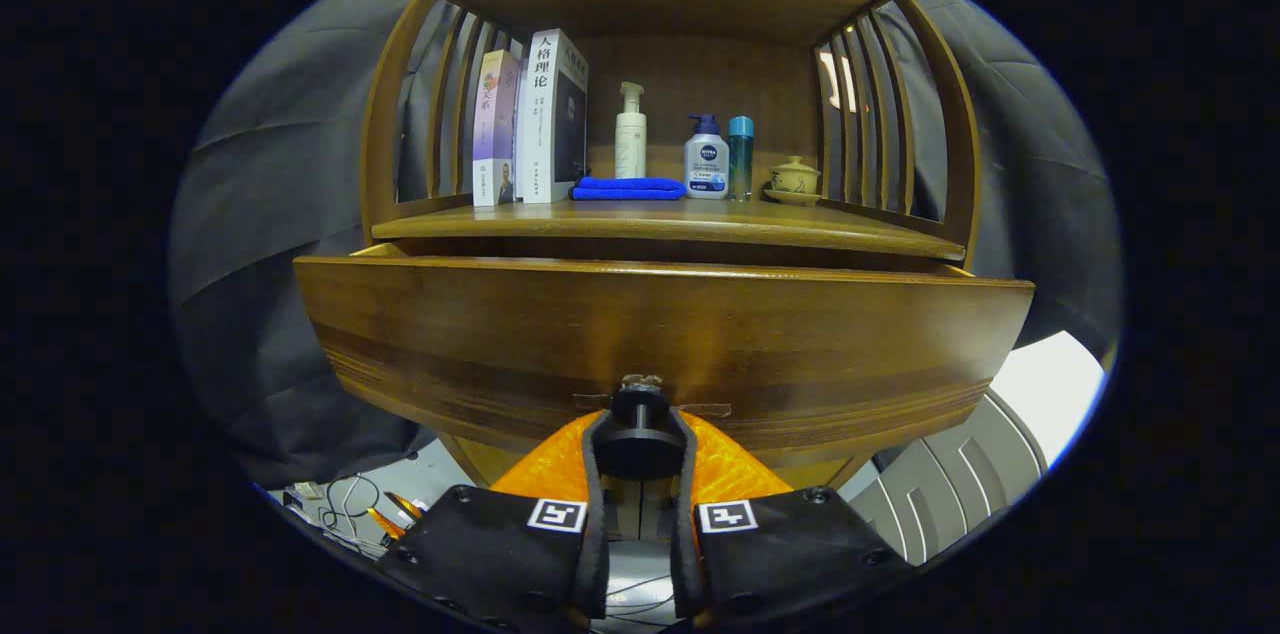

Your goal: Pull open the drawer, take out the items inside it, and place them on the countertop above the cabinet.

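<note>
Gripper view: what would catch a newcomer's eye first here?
The wide wooden drawer front comes first, pulled a little out from under the countertop. At its middle, the gripper is shut on the dark round knob. Beyond, on the countertop, stand books, bottles and a folded blue cloth.

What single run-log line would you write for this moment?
phase: pulling drawer | gripper: shut on drawer knob | drawer: partly open | contents: hidden | countertop: holds books, bottles, cloth, cup
</note>
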Demonstrator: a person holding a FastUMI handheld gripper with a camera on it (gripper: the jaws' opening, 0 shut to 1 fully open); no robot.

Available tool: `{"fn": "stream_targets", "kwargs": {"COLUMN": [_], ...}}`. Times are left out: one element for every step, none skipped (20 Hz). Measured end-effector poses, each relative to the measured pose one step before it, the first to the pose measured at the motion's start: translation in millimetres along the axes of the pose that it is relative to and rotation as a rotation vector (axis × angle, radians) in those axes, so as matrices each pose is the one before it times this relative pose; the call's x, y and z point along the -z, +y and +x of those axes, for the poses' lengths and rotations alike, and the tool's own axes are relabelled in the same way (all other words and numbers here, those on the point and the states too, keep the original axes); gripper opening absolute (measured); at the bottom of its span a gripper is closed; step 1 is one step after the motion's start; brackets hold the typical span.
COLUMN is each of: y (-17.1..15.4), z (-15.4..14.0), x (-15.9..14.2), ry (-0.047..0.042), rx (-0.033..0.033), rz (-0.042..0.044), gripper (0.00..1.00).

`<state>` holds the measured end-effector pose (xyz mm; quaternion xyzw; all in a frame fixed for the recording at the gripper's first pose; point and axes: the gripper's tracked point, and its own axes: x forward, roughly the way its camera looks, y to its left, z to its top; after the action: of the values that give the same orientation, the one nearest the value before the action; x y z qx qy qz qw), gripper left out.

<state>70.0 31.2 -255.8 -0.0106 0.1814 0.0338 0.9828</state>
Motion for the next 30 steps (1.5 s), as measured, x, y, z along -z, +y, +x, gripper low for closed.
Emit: {"fn": "stream_targets", "kwargs": {"y": [-0.45,0.19,1.48,0.53,0.14,0.24,-0.13,0.13,-0.63,-0.06,0.17,0.15,0.25,-0.11,0.22,-0.31,-0.6,3.51,3.66,4.3,2.13,2.37,0.14,-0.44,-0.43,-0.68,0.07,0.02,-0.38,0.24], "z": [-4.95,-5.17,-4.1,-3.9,-4.85,-3.0,-0.47,1.76,0.67,-1.21,-1.94,-1.89,-2.13,-1.59,-0.61,-1.85,-6.07,-11.01,-14.32,-11.32,-8.18,-5.13,0.07,1.77,-0.2,2.0,0.53,0.29,0.04,0.15], "x": [1.39,1.04,2.5,1.91,3.07,1.87,2.32,-2.66,3.22,-2.92,3.21,-0.06,0.77,-0.8,1.5,2.0,2.42,4.56,4.24,3.91,2.65,1.44,0.62,0.26,-0.11,0.6,-0.16,0.46,-0.18,0.17], "ry": [-0.01356,-0.00865,-0.00867,-0.00184,0.00129,0.0035,0.00564,-0.00972,0.01452,-0.00144,0.01143,-0.00137,0.00229,-0.00329,0.00423,0.00501,0.00272,0.0007,0.00209,0.00172,0.00232,0.0031,0.00227,0.00177,0.00186,0.00352,0.00502,0.00607,0.00498,0.00289], "rx": [0.00482,0.00107,-0.00051,-0.00108,-0.00307,-0.00381,-0.0079,-0.00296,-0.00592,-0.00523,-0.00956,-0.00972,-0.00749,-0.00592,-0.00509,-0.00518,-0.01205,-0.01153,-0.01043,-0.00554,-0.00362,-0.00121,0.0015,0.00051,-0.00231,-0.00283,-0.00253,-0.00146,-0.00021,-0.00009], "rz": [0.0143,0.01503,0.01345,0.00068,-0.01305,-0.01246,-0.0076,0.00134,-0.00336,-0.00414,-0.00418,-0.0017,-0.00294,-0.00396,-0.00827,-0.0112,-0.01299,-0.00533,-0.00045,-0.00024,-0.00167,-0.00526,-0.00146,0.00101,0.00351,0.00804,0.00779,0.00453,0.00119,-0.00203], "gripper": [0.27,0.27,0.27,0.27,0.27,0.27,0.27,0.27,0.27,0.27,0.27,0.27,0.27,0.27,0.27,0.27,0.27,0.27,0.27,0.27,0.27,0.27,0.27,0.27,0.27,0.27,0.27,0.27,0.27,0.27]}}
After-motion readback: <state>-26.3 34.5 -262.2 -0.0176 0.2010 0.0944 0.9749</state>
